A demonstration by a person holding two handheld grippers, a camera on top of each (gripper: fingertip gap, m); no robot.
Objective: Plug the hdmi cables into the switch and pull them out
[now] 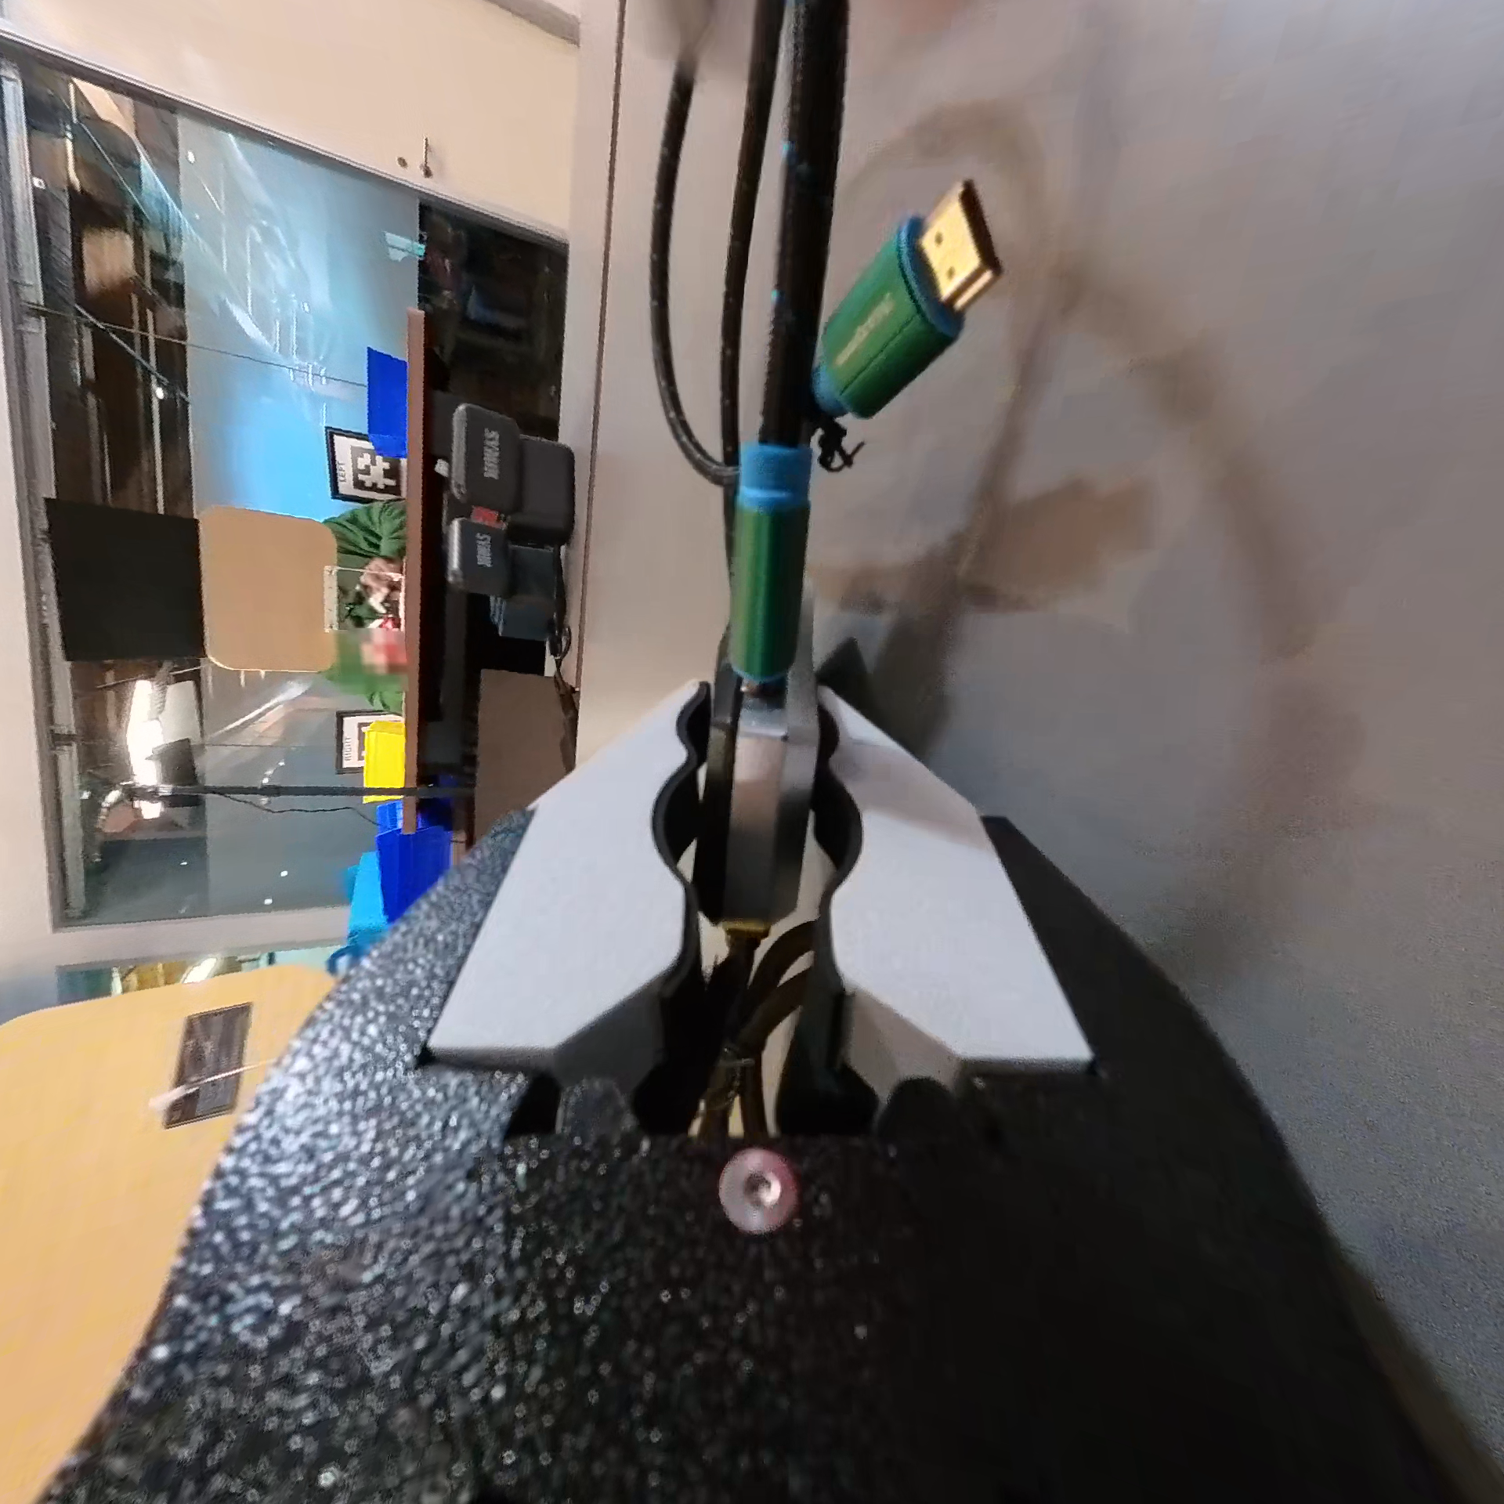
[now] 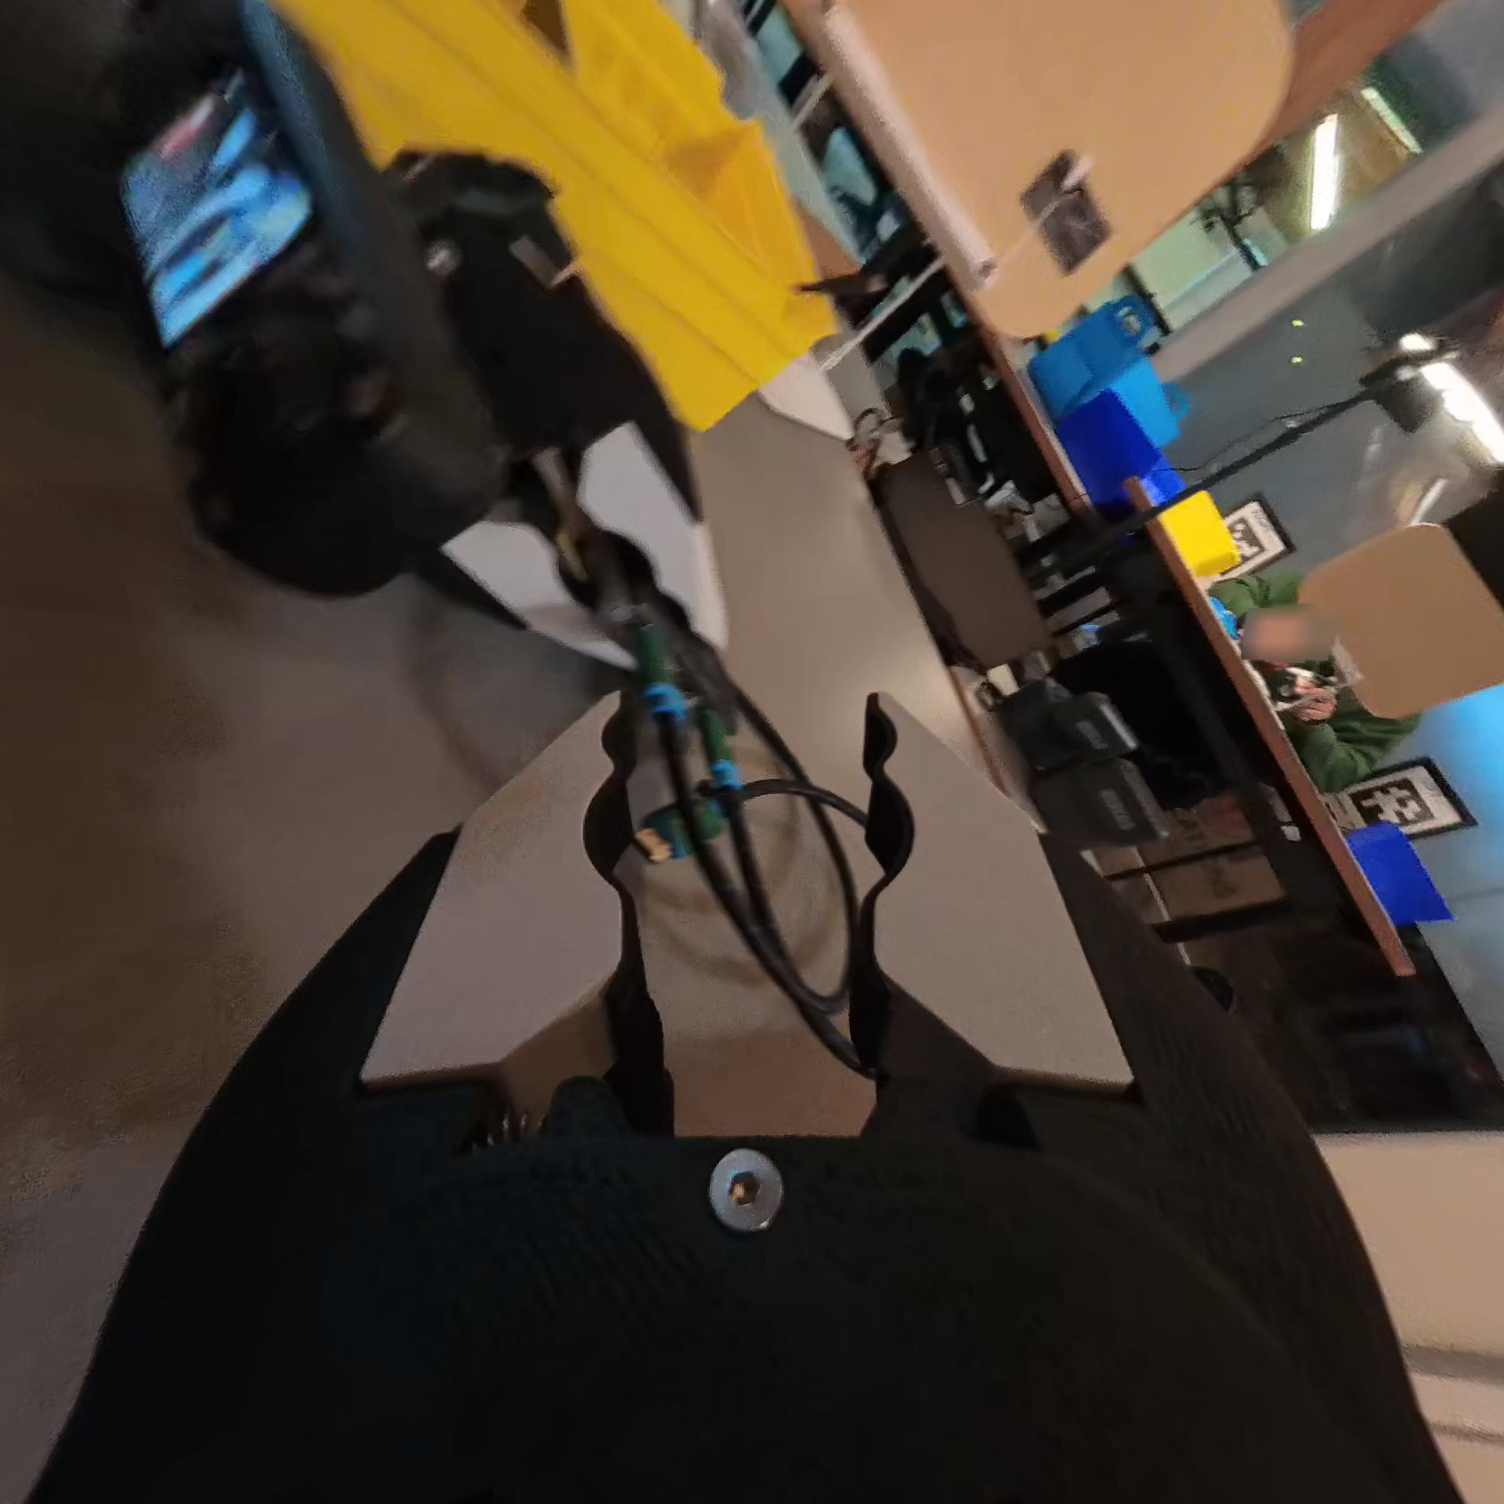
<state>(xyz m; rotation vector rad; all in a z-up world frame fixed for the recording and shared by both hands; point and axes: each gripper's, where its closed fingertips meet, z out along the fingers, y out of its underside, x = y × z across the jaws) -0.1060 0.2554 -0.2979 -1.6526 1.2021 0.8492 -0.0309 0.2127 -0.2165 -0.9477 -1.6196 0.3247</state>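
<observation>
Clamping the switch [image 1: 761, 814], the left claw [image 1: 757, 781] steadies it; right claw [image 2: 745, 822], open and empty, should grasp the loose plug [image 1: 903, 309] ahead.

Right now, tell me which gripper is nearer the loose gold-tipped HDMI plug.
Left. The left gripper, clamping the switch, sits just below the plug; the open right gripper is farther back.

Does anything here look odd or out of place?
One green plug hangs loose in the air, gold tip bare, while another plug sits in the switch clamped by the left gripper. Right gripper is open, empty.
</observation>
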